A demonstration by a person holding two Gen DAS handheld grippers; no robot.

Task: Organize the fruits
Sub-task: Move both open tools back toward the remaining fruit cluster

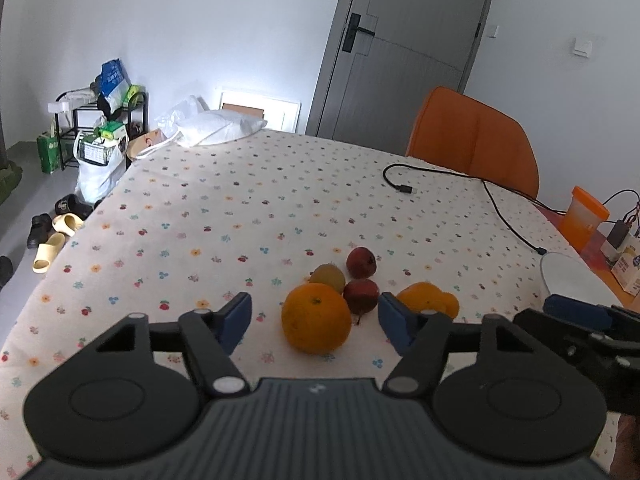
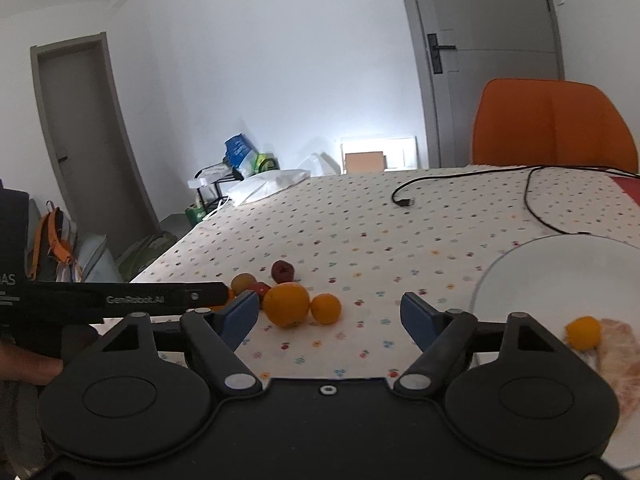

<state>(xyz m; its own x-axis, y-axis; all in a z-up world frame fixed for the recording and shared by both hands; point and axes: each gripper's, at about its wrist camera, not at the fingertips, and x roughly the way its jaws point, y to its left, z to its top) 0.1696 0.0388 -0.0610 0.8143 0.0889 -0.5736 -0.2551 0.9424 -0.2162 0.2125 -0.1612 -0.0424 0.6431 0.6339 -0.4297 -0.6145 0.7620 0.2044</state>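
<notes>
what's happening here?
A person holds two grippers over a table, sorting fruit. The left gripper is open around the big orange in a loose pile with two red fruits and a small orange. The right gripper is open and empty beside the plate, which already holds an orange fruit.

A lived-in home, most likely a dining corner. The tabletop (image 1: 224,208) wears a cloth printed with small flowers, and an orange upholstered chair (image 1: 476,136) is drawn up at its far side. Behind the chair stands a grey interior door (image 1: 404,52) with a black lever handle. On the floor left of the tabletop lie house slippers (image 1: 50,254), and beyond them a black rack (image 1: 100,120) is crowded with shopping bags and packets against a plain white wall.
</notes>
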